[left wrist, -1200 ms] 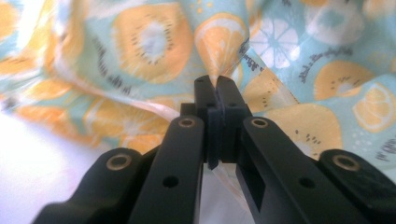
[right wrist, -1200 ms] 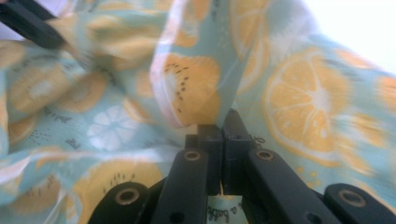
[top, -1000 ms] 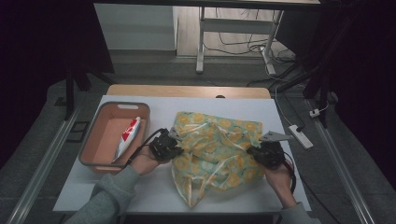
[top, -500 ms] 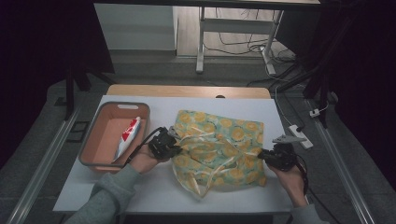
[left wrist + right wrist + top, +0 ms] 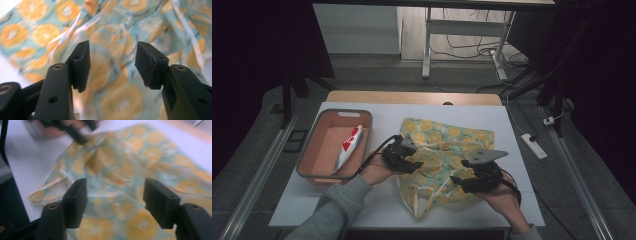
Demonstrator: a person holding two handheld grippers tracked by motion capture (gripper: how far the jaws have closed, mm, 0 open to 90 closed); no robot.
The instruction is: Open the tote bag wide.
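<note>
A cloth bag (image 5: 444, 152) printed with orange slices on pale green lies crumpled on the white table (image 5: 517, 130). My left gripper (image 5: 413, 157) hovers over the bag's left edge. Its jaws have just been opening and stand open, with the fabric (image 5: 112, 82) beyond them and nothing pinched. My right gripper (image 5: 458, 181) is over the bag's lower right part. Its jaws have also just been opening and are open, with the cloth (image 5: 117, 167) below the gap. Both gripper views are blurred. The left gripper (image 5: 112, 53) and right gripper (image 5: 115, 191) each show bare pads.
A salmon-coloured bin (image 5: 314, 160) stands at the table's left with a red and white tube (image 5: 348, 147) lying in it. A power strip (image 5: 533, 146) lies on the floor to the right. Beyond the table stand metal frame legs (image 5: 427, 45).
Both grippers were shut on the bag's edges and have let go. The right gripper swung out to the right, then came back left over the cloth. The bag has slumped onto the table.
</note>
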